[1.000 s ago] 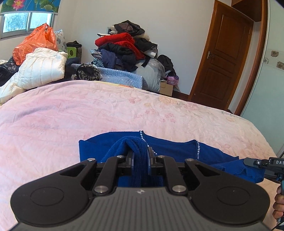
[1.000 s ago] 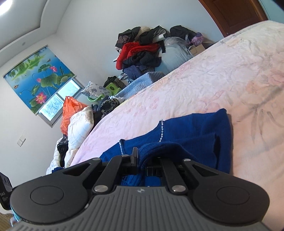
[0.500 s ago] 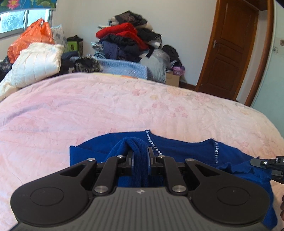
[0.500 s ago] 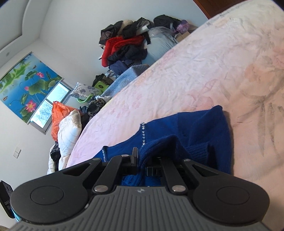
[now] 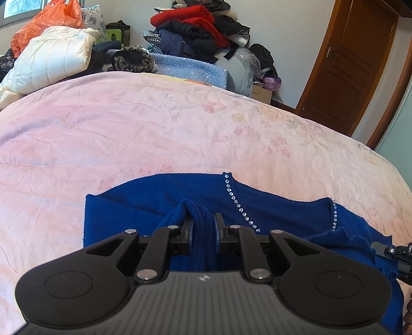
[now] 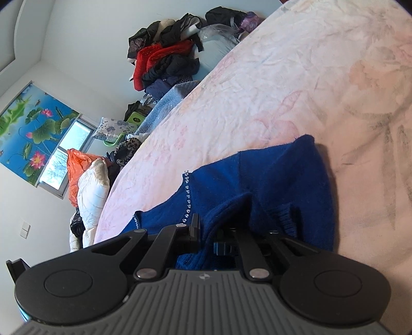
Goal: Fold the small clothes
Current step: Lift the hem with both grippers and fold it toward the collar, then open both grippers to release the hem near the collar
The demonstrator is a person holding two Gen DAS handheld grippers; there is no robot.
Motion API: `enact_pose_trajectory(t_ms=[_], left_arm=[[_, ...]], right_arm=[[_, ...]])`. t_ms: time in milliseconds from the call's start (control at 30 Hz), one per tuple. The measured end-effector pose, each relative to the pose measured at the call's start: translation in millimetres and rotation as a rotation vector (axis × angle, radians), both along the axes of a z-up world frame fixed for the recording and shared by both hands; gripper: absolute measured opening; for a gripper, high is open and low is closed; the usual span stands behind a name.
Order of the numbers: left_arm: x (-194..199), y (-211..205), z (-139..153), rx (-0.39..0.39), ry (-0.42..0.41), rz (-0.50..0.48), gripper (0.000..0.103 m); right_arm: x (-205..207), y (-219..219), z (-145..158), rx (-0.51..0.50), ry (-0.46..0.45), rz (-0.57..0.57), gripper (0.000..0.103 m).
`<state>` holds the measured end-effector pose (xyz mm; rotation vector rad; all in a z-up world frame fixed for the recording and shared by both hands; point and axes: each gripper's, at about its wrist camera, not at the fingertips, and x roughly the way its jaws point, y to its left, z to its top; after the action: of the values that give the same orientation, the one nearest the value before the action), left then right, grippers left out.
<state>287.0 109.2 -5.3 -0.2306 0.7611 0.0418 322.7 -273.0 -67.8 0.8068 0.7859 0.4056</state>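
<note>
Left gripper [image 5: 203,221] angled down toward the bed, low over the near edge of the blue sweater [image 5: 159,195]; its jaws pinch a ribbed fold of the knit between the pads, and they have just been easing apart slightly, cloth still pressed between them. Right gripper [image 6: 208,226] rolled to one side so the room sits tilted in its view; also pitched down, jaws closed on a bunched fold of the same sweater, likewise just loosened a touch with the fabric still caught. In the left wrist view the right gripper's tip shows at the far right edge, at the sweater's right side. Sweater: deep blue knit, lying spread across the near part of the pink floral bedspread [image 5: 180,123], partly doubled over itself, two short rows of small clear rhinestones [image 5: 239,203] running along seams, ribbed cuff or hem visible by the right gripper. Far side of the bed: a heap of clothes [image 5: 195,28], red and dark pieces on top, a white padded jacket [image 5: 51,56] at far left, and an orange plastic bag [image 5: 43,23] behind it, contents not visible. Wooden door [image 5: 352,64] at far right.
</note>
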Motion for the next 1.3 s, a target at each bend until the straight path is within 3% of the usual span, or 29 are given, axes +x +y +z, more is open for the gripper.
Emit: enact_pose_trajectory(t_ms=[167, 233, 267, 333, 433, 667, 867, 967, 1167, 1233, 1300], left_arm=[[9.3, 13.1, 0.3, -0.088, 0.018, 0.049, 0.025], [11.9, 18.5, 2.2, -0.109, 0.002, 0.076, 0.036], [12.4, 20.3, 3.4, -0.105, -0.011, 0.092, 0.048], [11.1, 21.9, 6.8, -0.079, -0.049, 0.122, 0.061], [10.0, 20.2, 11.6, -0.02, -0.085, 0.121, 0.062], [8.2, 25.3, 5.8, 0.011, -0.052, 0.122, 0.062], [2.7, 20.6, 4.9, 0.083, -0.039, -0.007, 0.063], [0.1, 7.2, 4.3, 0.168, -0.038, -0.146, 0.077], [-5.2, -40.6, -16.8, 0.538, -0.092, -0.384, 0.077], [-4.4, -51.2, -25.1, 0.614, -0.104, -0.414, 0.077], [-2.1, -55.2, -29.8, 0.643, -0.124, -0.433, 0.077]], right_arm=[[3.0, -0.7, -1.7, 0.0, 0.01, -0.003, 0.021], [4.4, -0.6, -1.7, 0.006, 0.011, -0.002, 0.023], [4.9, -0.3, -1.3, 0.004, 0.01, -0.002, 0.023], [6.0, -0.1, -0.9, 0.001, 0.009, -0.001, 0.024], [7.4, 0.4, -0.8, 0.007, 0.007, -0.002, 0.027], [8.5, 2.2, -1.0, 0.002, 0.009, 0.002, 0.028], [11.5, -2.6, -4.7, 0.045, 0.031, -0.007, 0.03], [11.7, -1.3, -4.6, 0.042, 0.03, -0.005, 0.031], [13.4, -0.5, -4.7, 0.04, 0.033, -0.006, 0.031], [13.2, 0.1, -3.5, 0.04, 0.029, -0.003, 0.033], [13.2, 1.1, -2.2, 0.037, 0.034, -0.003, 0.032]])
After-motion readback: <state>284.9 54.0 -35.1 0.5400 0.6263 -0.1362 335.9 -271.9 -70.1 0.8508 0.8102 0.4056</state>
